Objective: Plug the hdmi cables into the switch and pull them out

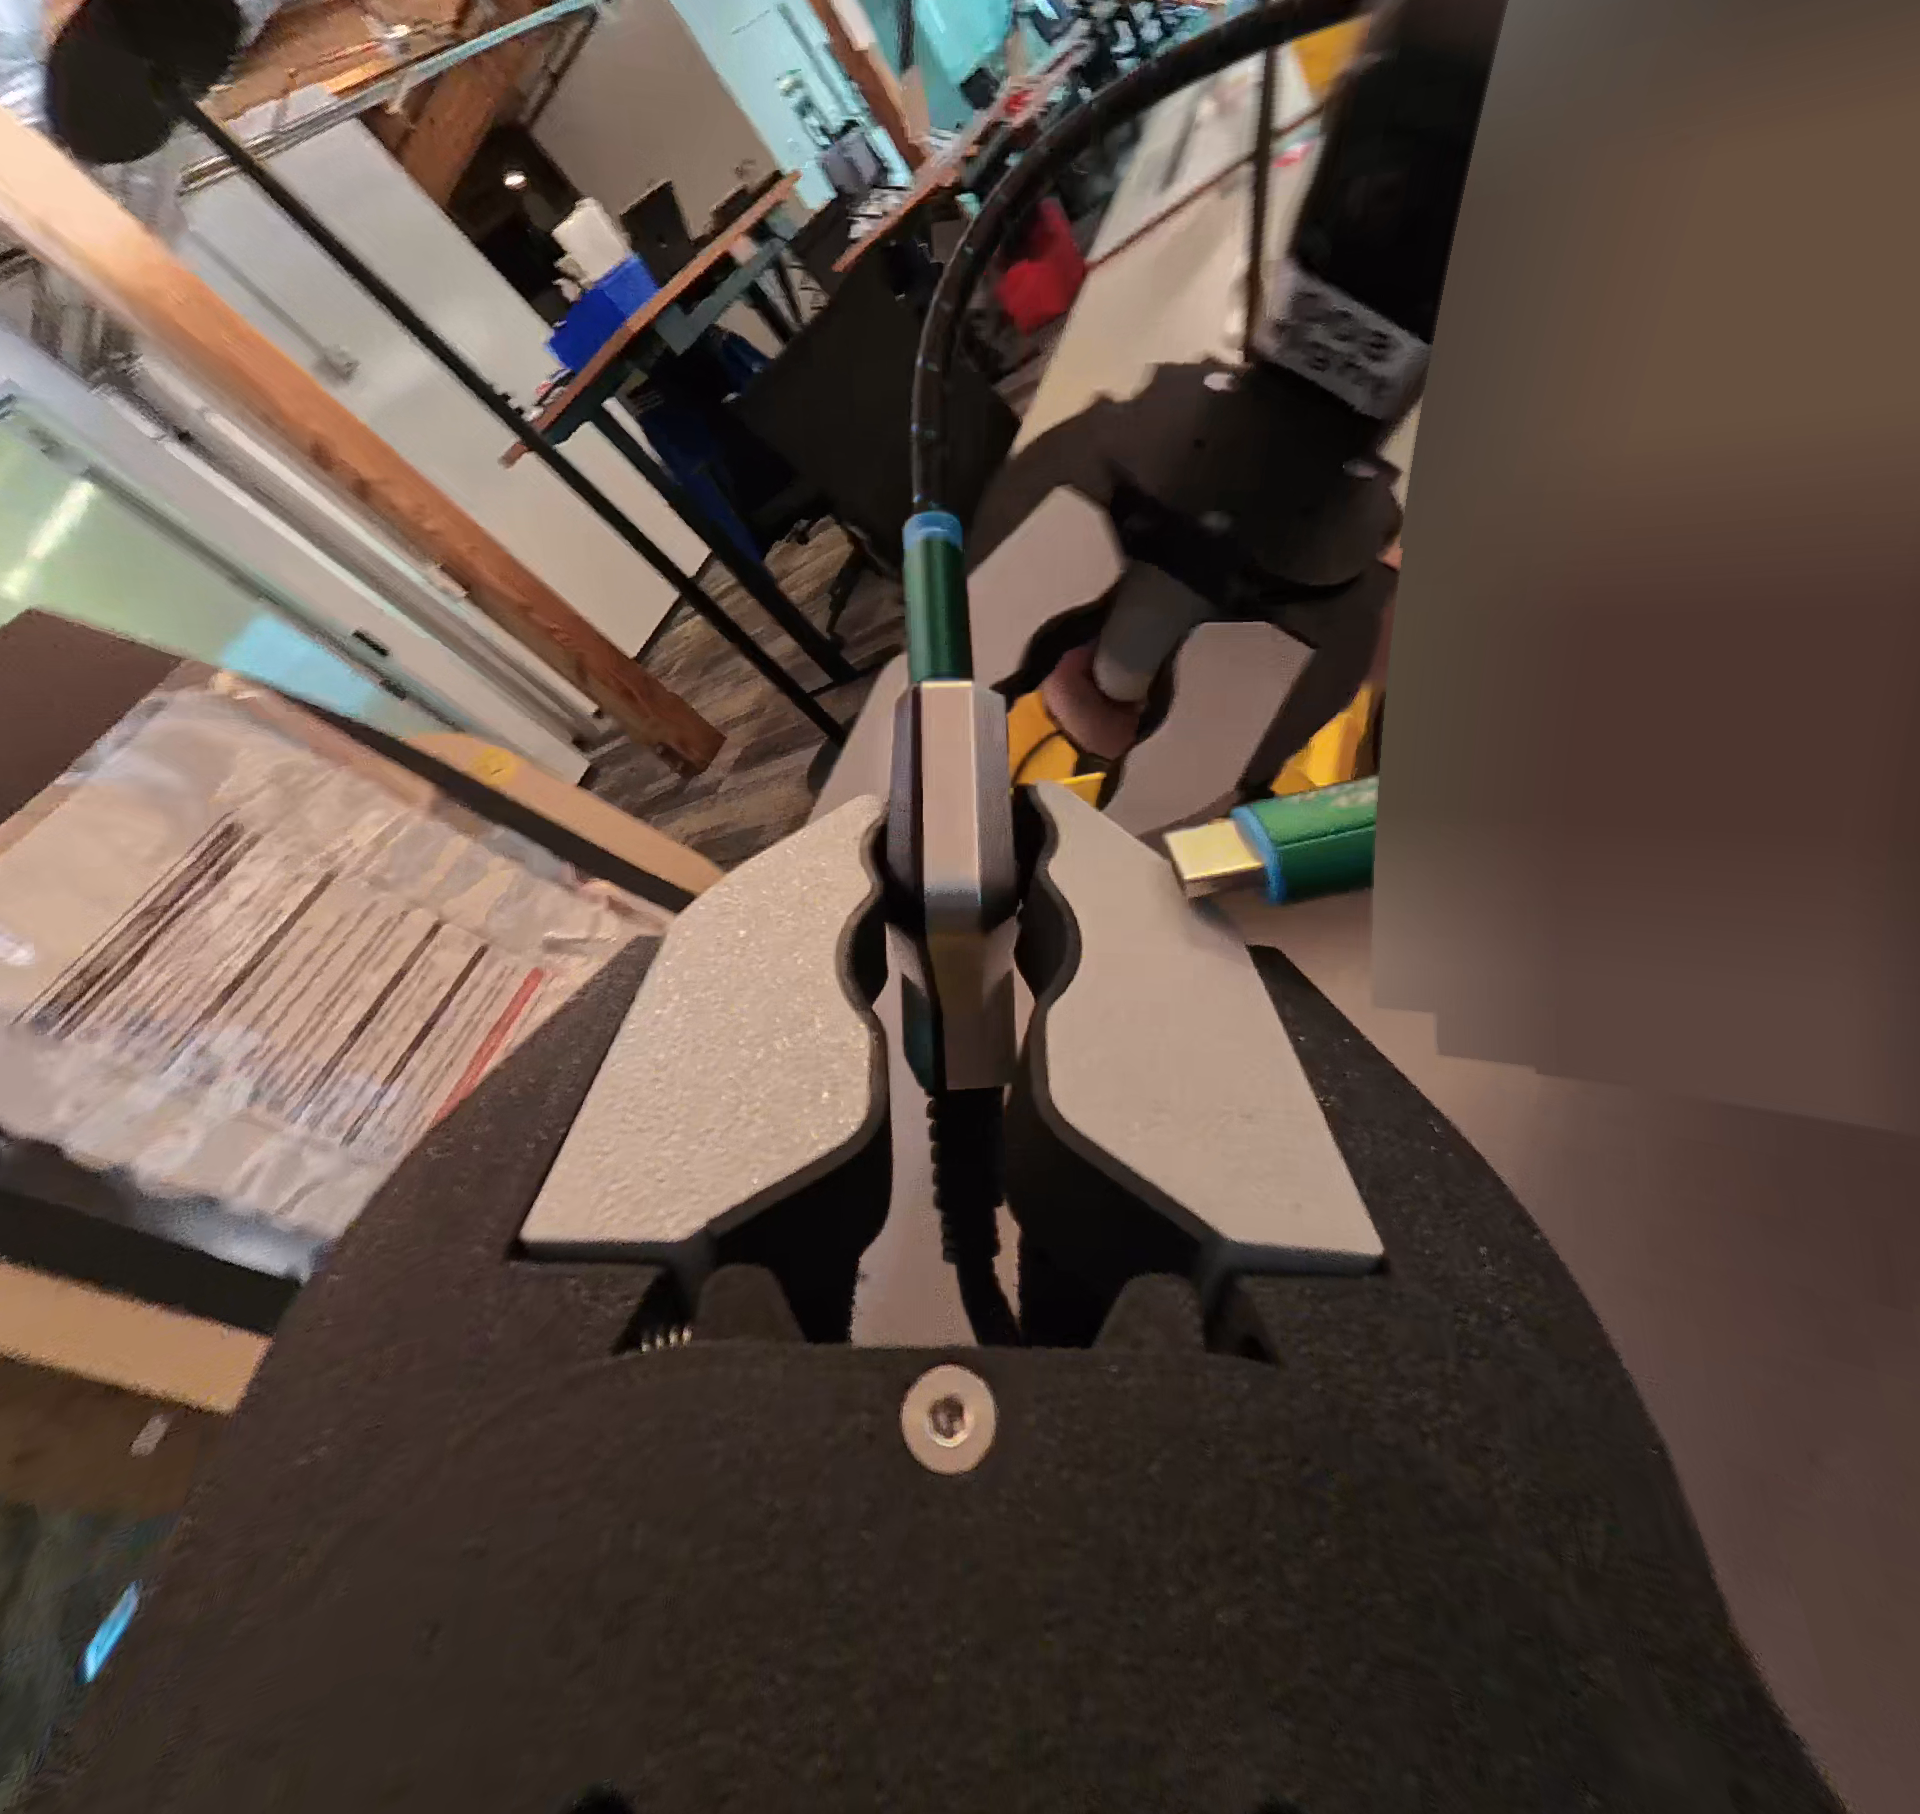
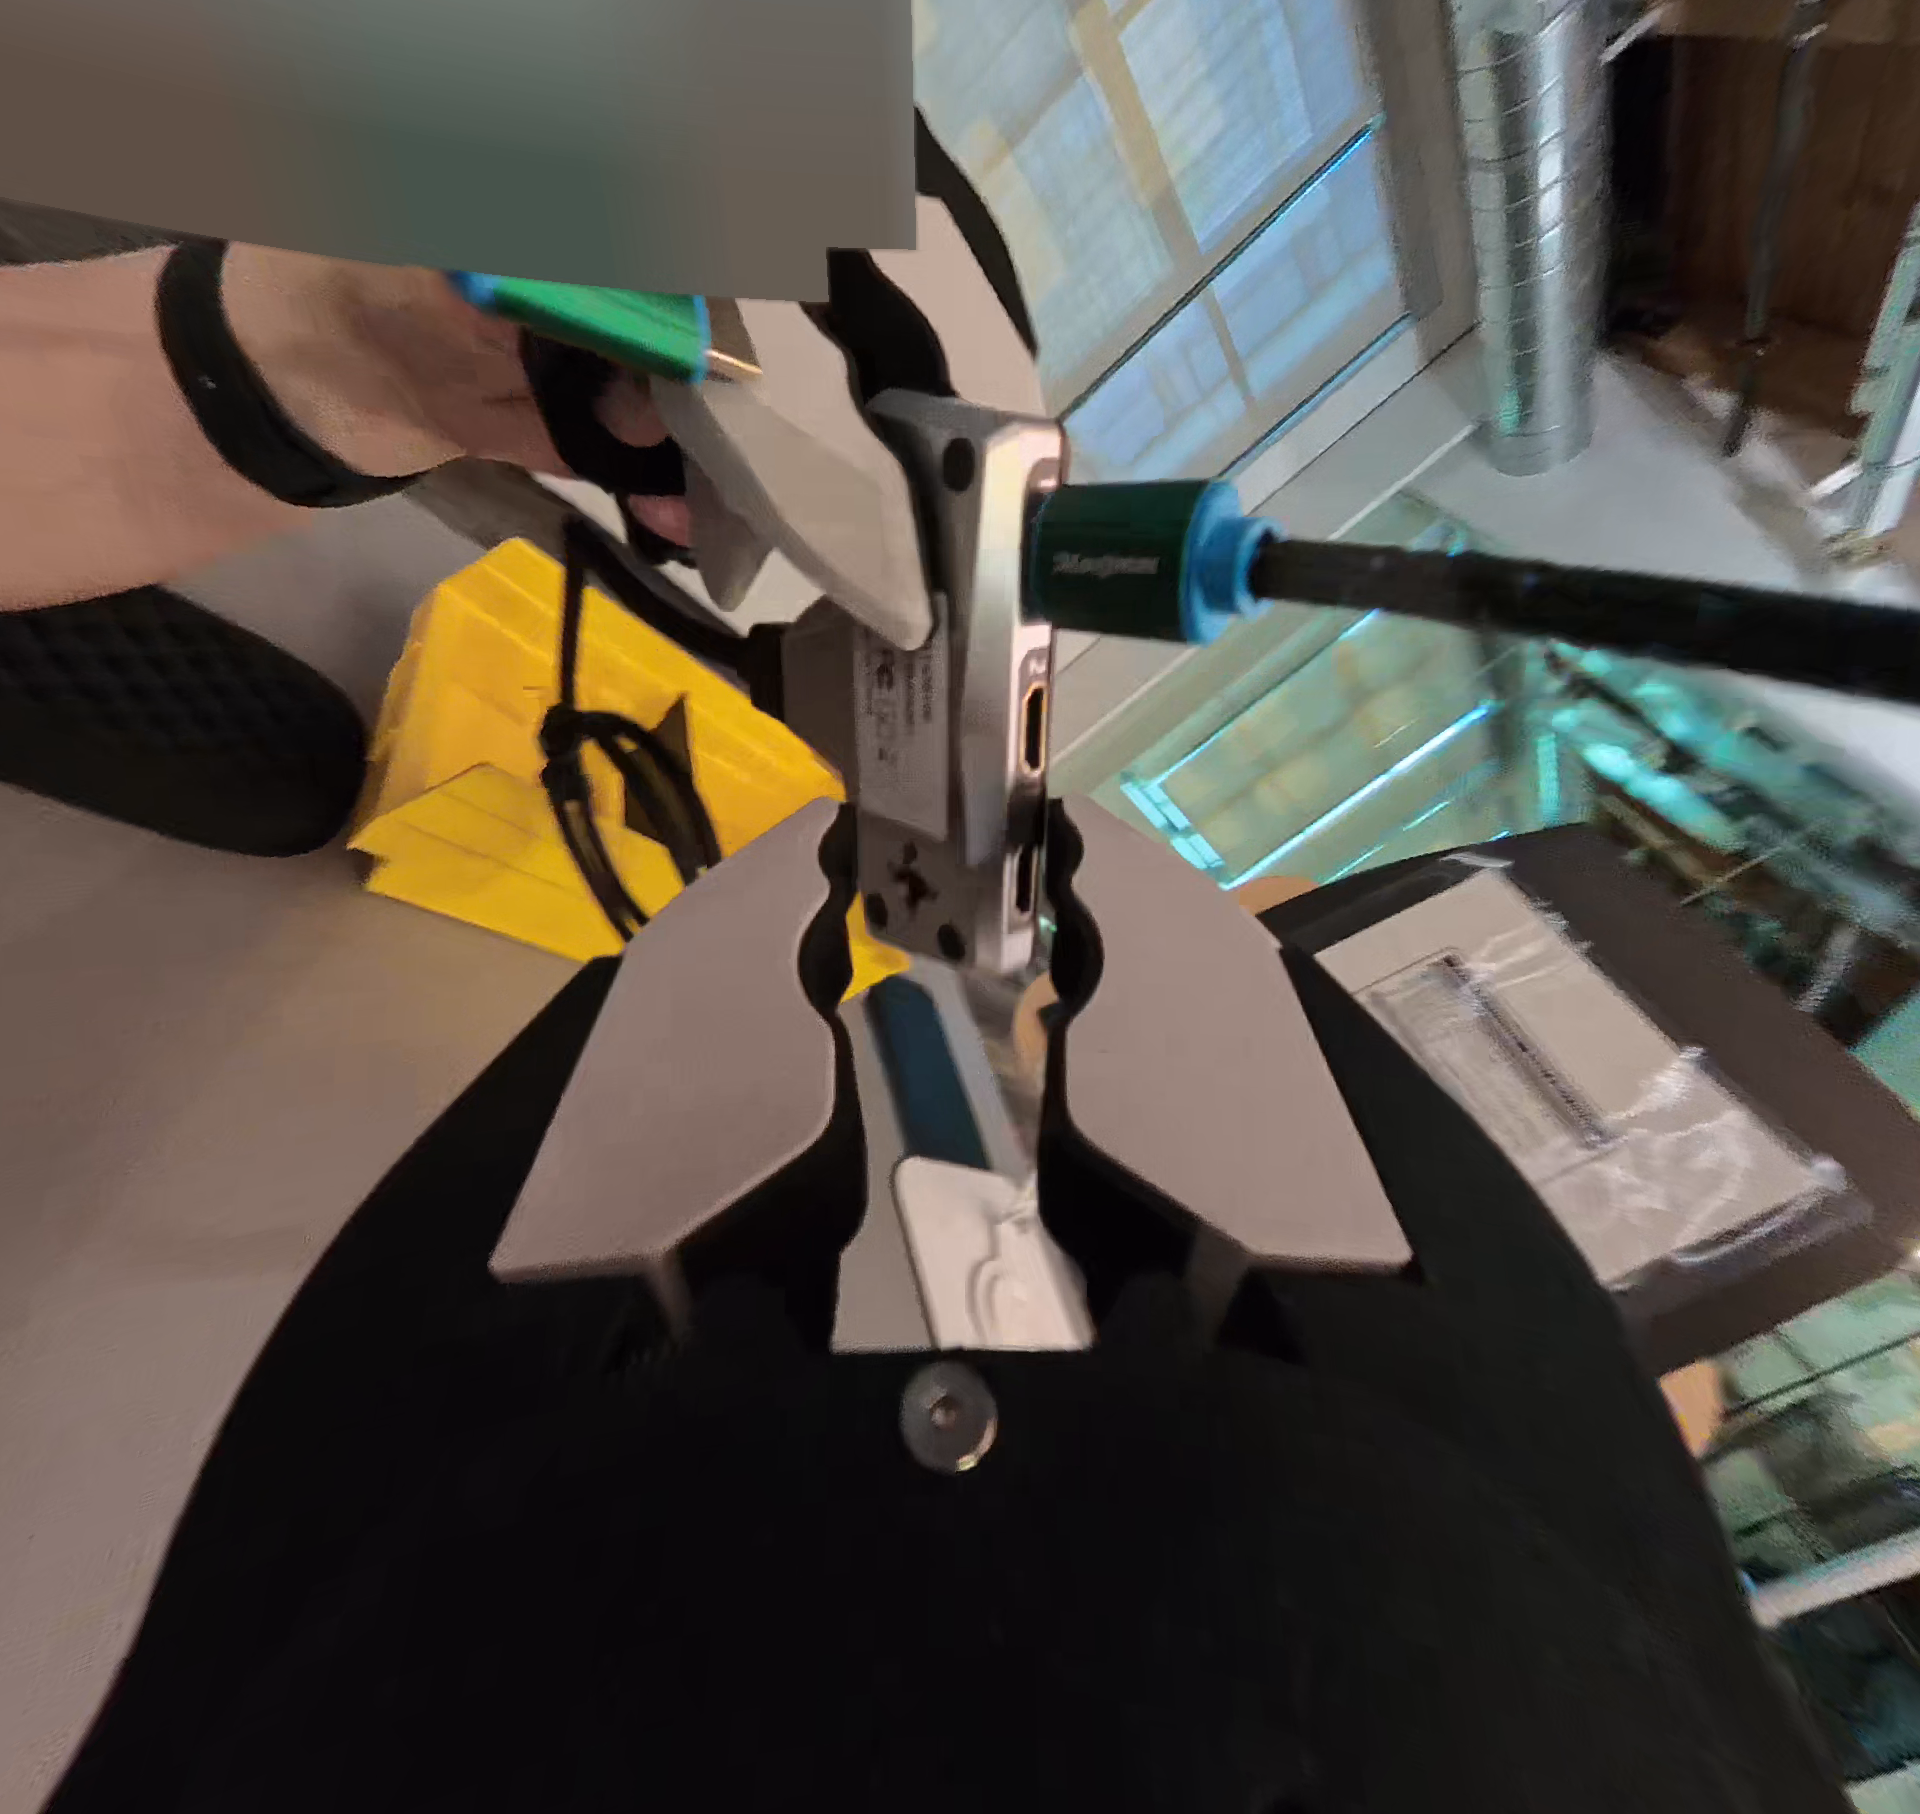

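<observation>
My left gripper [image 1: 954, 860] is shut on a silver HDMI switch [image 1: 961, 777] and holds it in the air. A green HDMI plug [image 1: 938, 611] with a black cable [image 1: 997, 206] sits in the switch's top port [image 2: 1107, 559]. Two ports [image 2: 1034, 715] below it are empty. My right gripper [image 2: 951, 829] has its fingers narrowed around the switch's [image 2: 982, 559] near end, pads at both sides. A teal and silver piece [image 2: 935, 1089] behind the tips is unclear. A second green plug [image 1: 1309, 845] hangs loose beside the left gripper's finger [image 2: 800, 486].
A yellow block [image 2: 499, 684] with a coiled black cable [image 2: 613, 798] lies on the grey table [image 2: 208, 1037]. A cardboard box with plastic bags [image 1: 260, 933] stands beside it. A person's hand [image 2: 364, 362] holds the left gripper. Desks and a black pole [image 1: 416, 310] stand farther off.
</observation>
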